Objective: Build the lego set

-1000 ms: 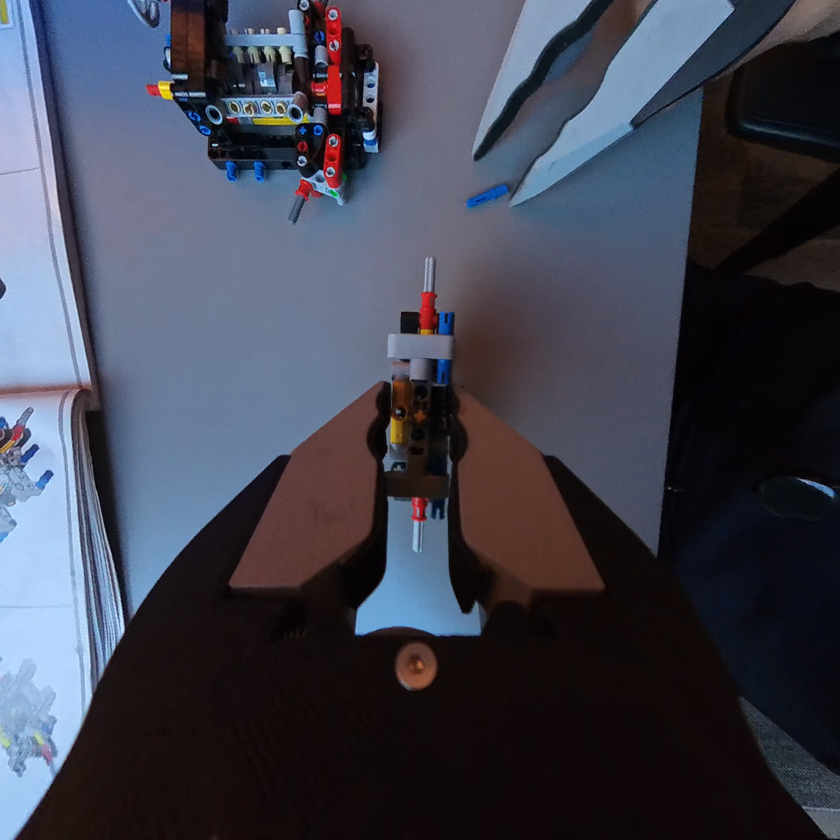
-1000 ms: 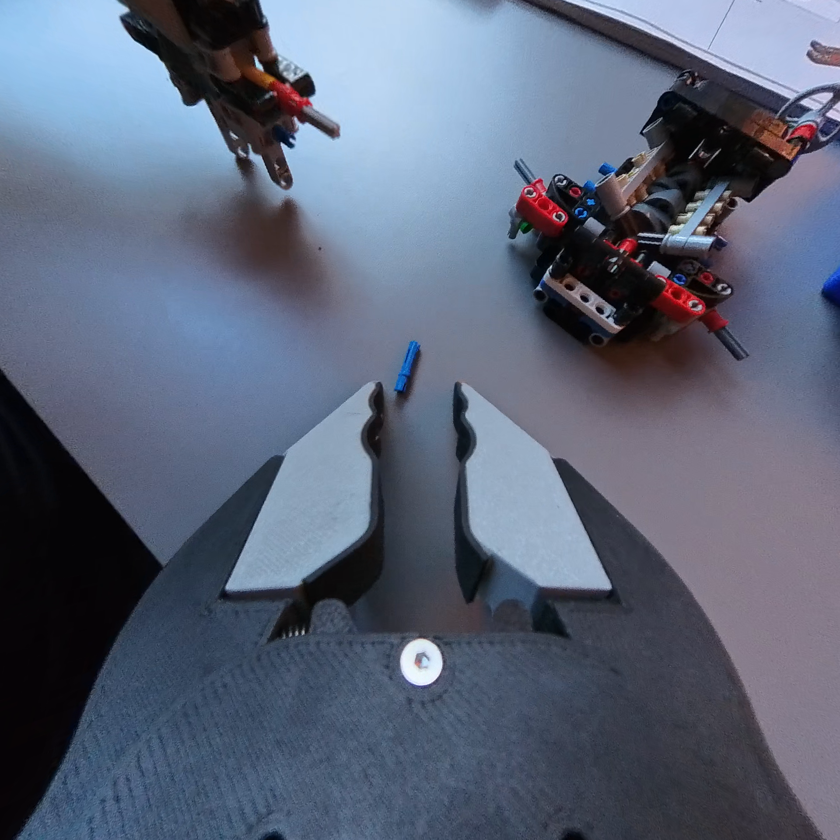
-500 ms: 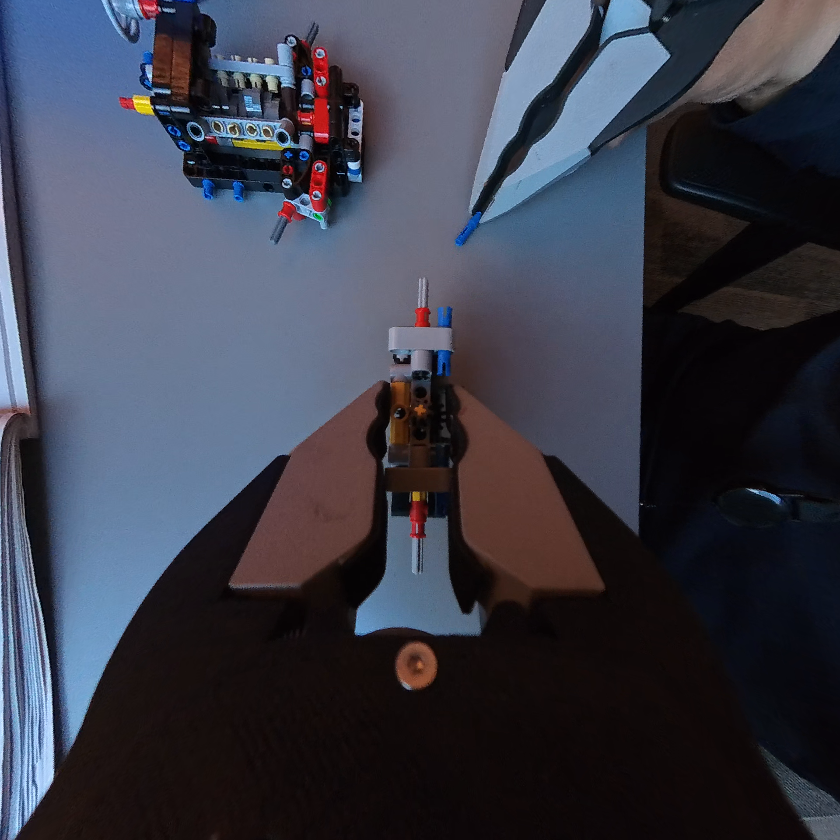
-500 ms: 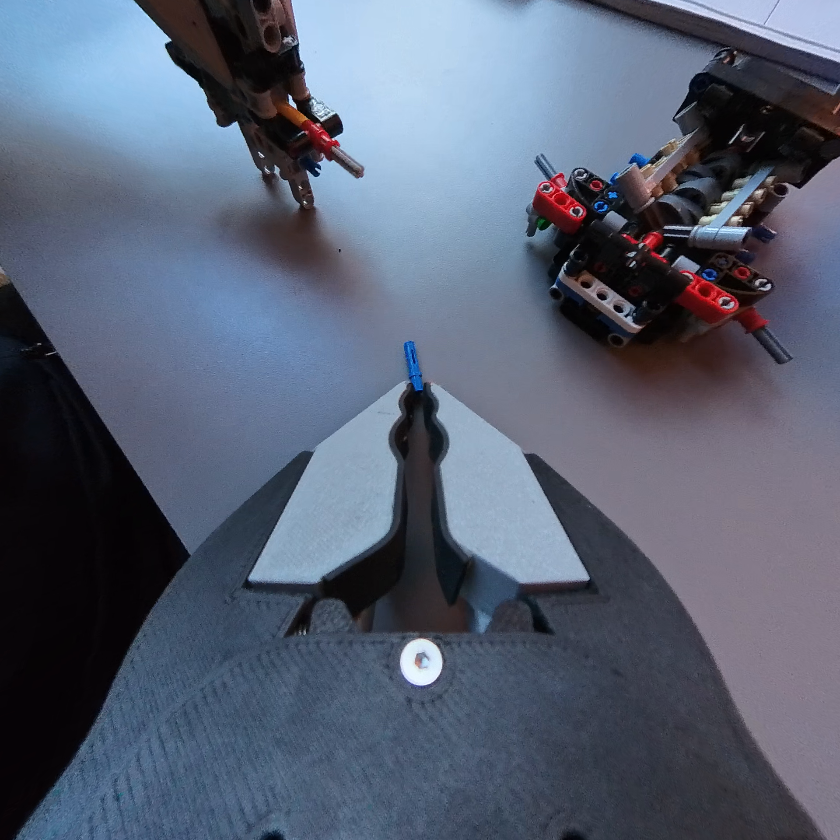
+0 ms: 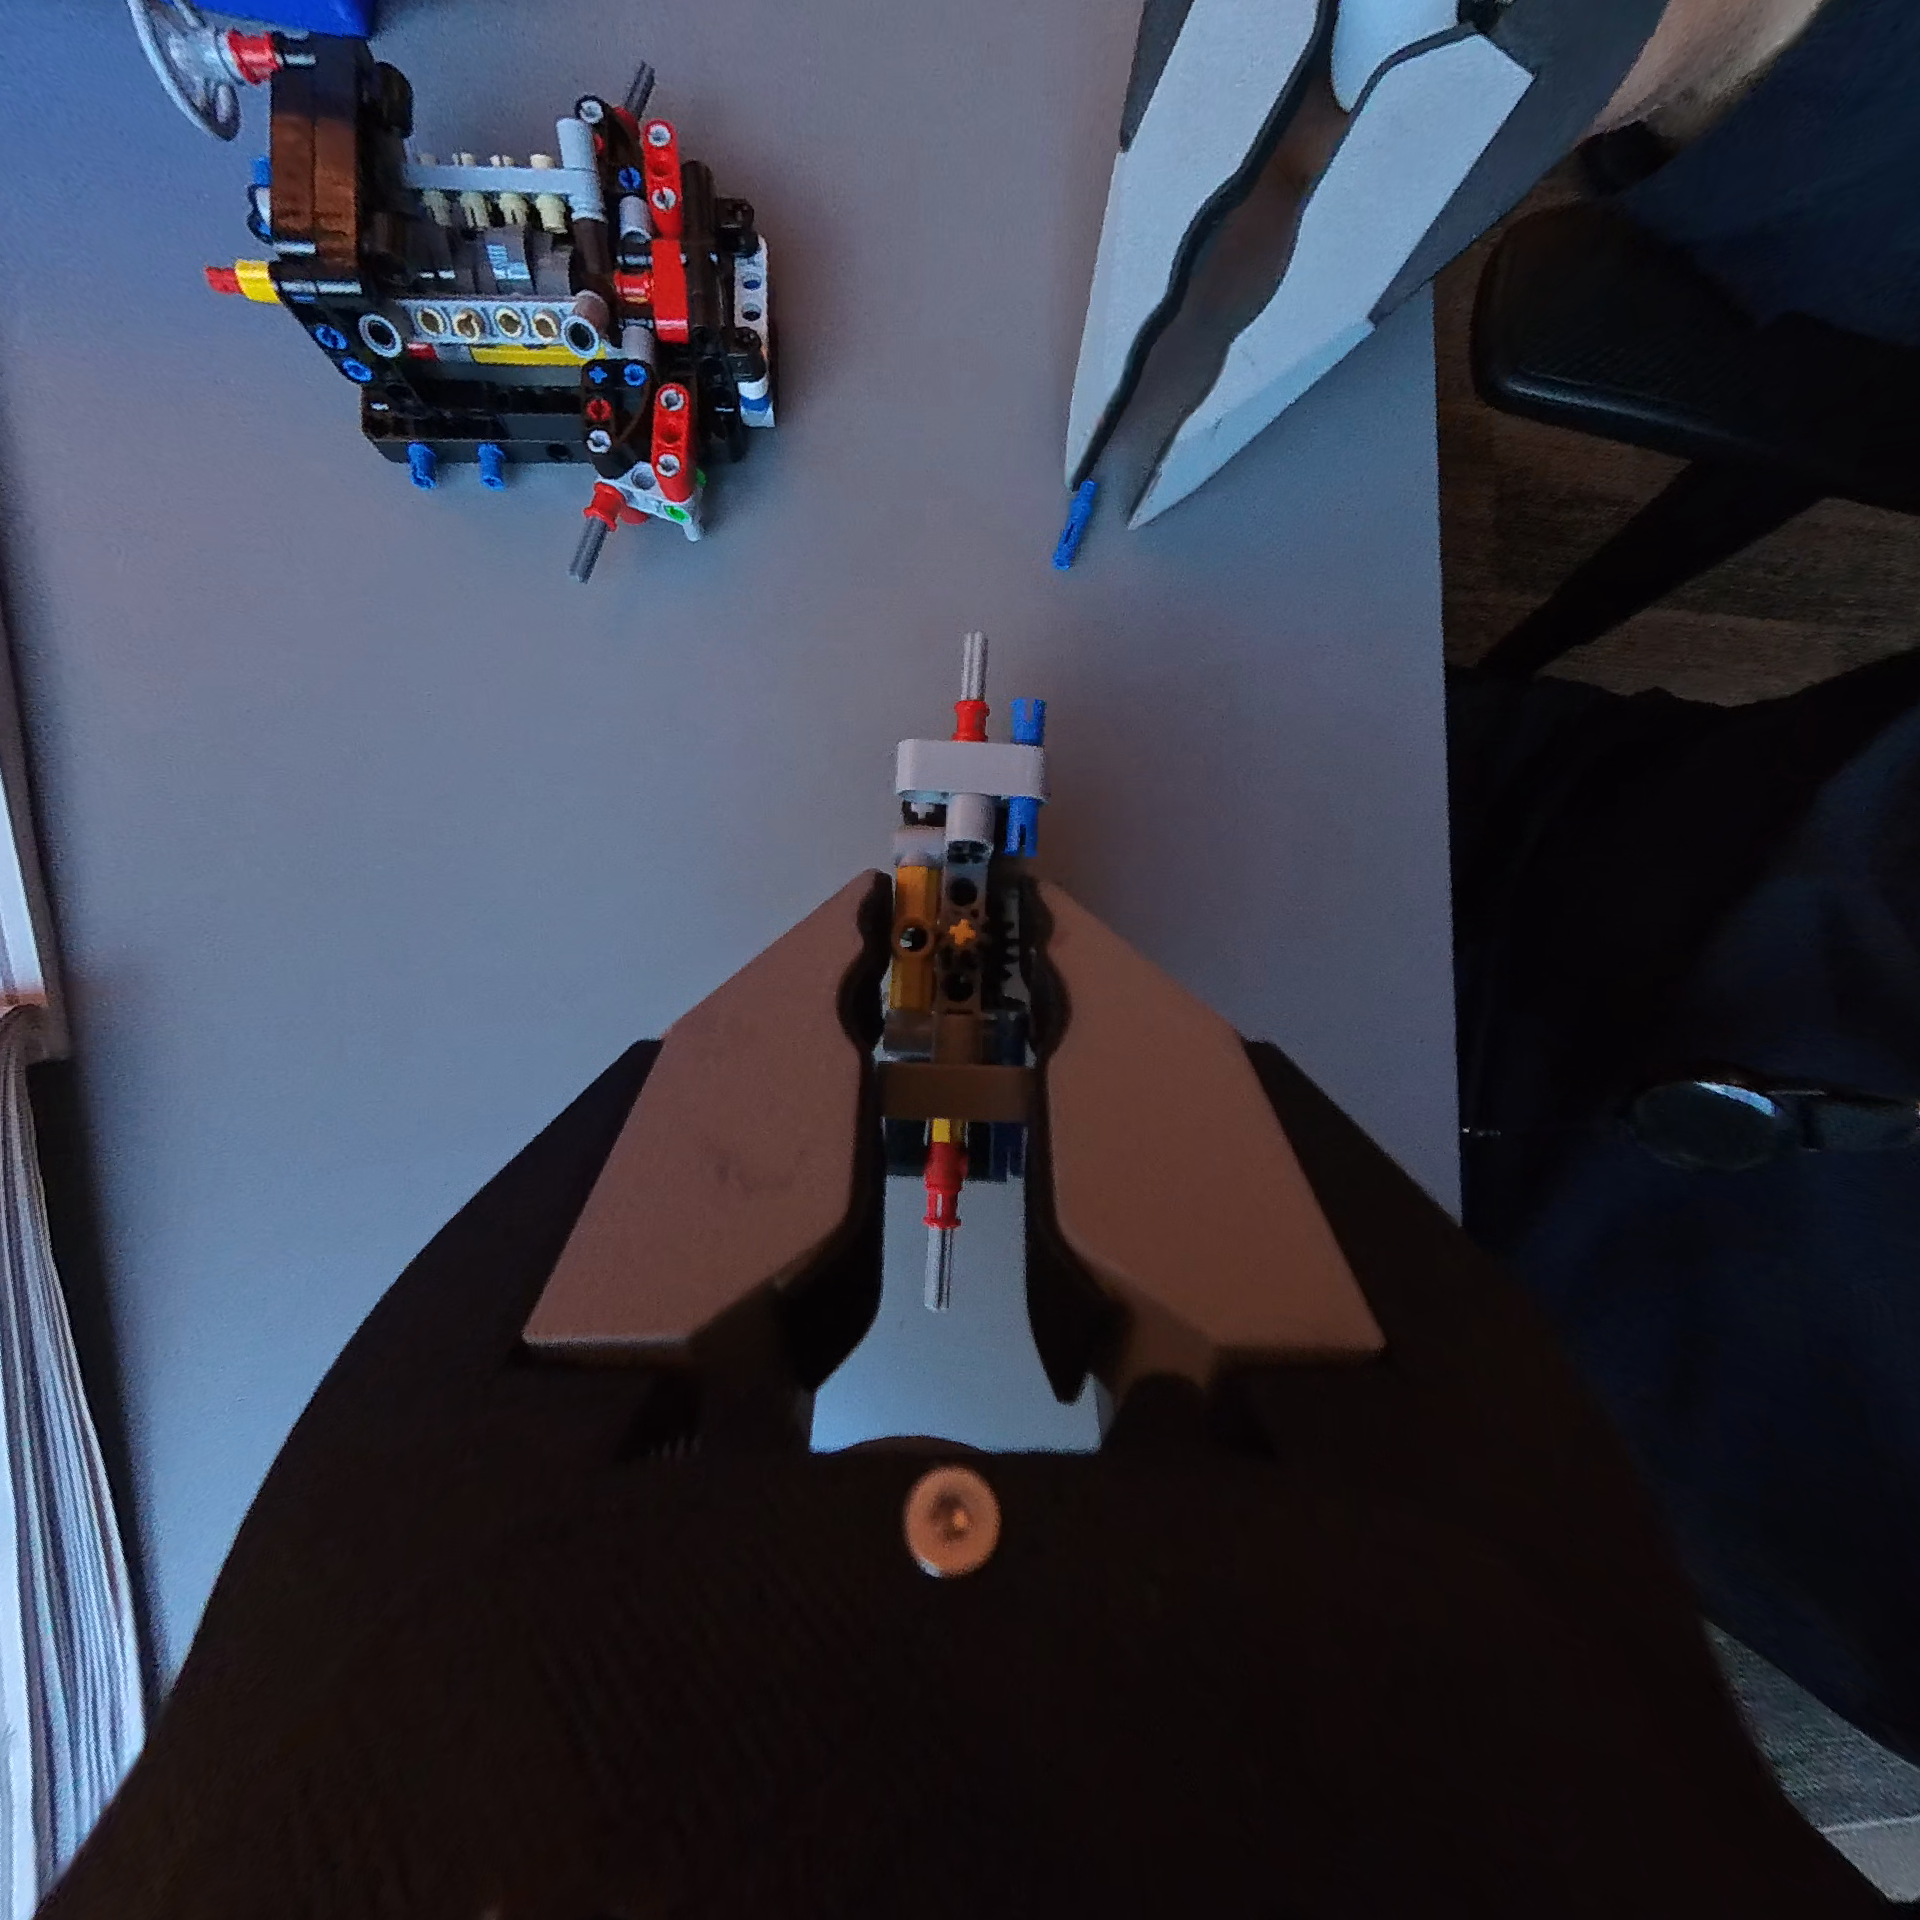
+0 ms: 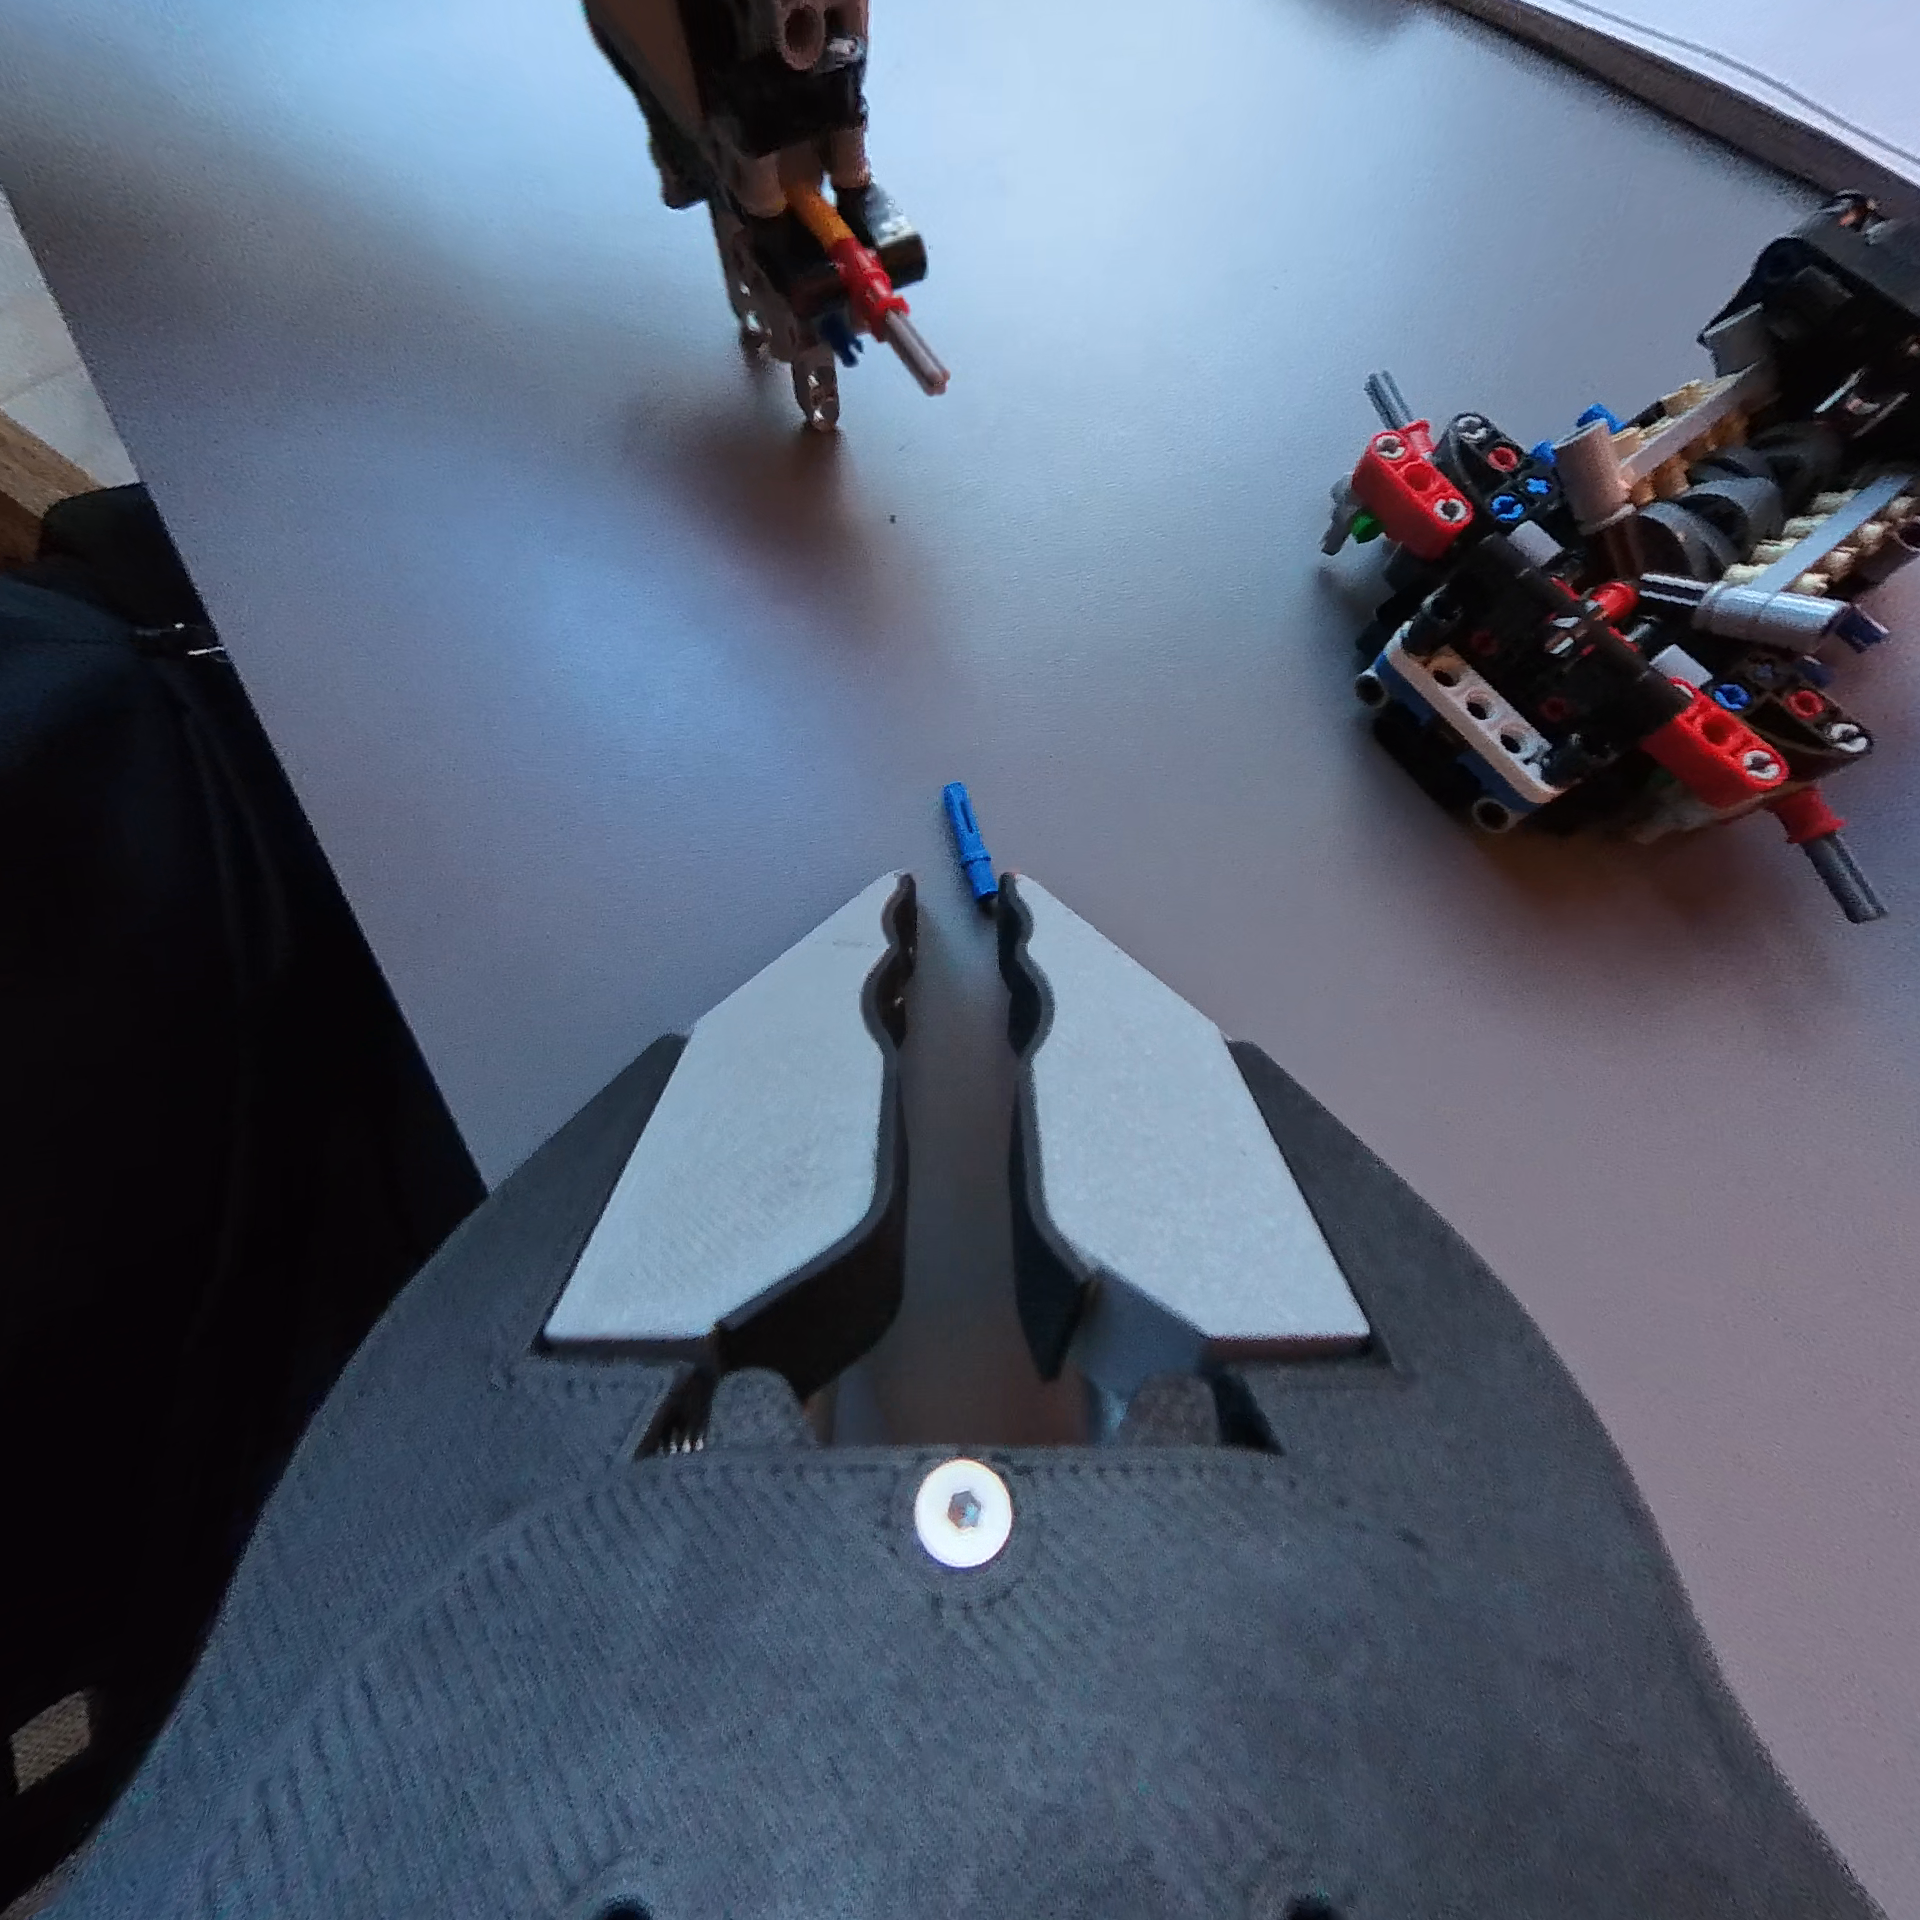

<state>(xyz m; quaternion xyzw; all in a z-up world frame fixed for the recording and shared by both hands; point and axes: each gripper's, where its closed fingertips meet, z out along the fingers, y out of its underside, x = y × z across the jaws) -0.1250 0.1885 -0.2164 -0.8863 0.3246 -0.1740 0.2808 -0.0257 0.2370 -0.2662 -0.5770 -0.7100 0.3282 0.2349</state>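
My left gripper (image 5: 956, 894) is shut on a small brick assembly (image 5: 961, 935) of orange, grey and black beams with a red-tipped grey axle and blue pins, held above the grey table (image 5: 312, 831). The right wrist view shows the assembly at the top (image 6: 821, 260). My right gripper (image 6: 956, 883) is open and low over the table. A small blue pin (image 6: 966, 842) lies on the table just ahead of its tips, its near end beside the right fingertip (image 6: 1013, 894), with neither pad pressing it. The left wrist view shows the pin (image 5: 1073, 525) below the right gripper (image 5: 1112, 499).
A larger black, red and grey brick model (image 5: 520, 291) lies at the far left of the table, seen at the right in the right wrist view (image 6: 1610, 623). An instruction booklet (image 5: 42, 1351) lies along the left edge. The table edge and a dark chair (image 5: 1610, 332) are to the right. There is about 12 cm between the tips of the two grippers.
My right gripper closed its tips at the end of the blue pin, then opened again; the pin now lies free on the table. The left gripper kept its hold and drifted slightly.
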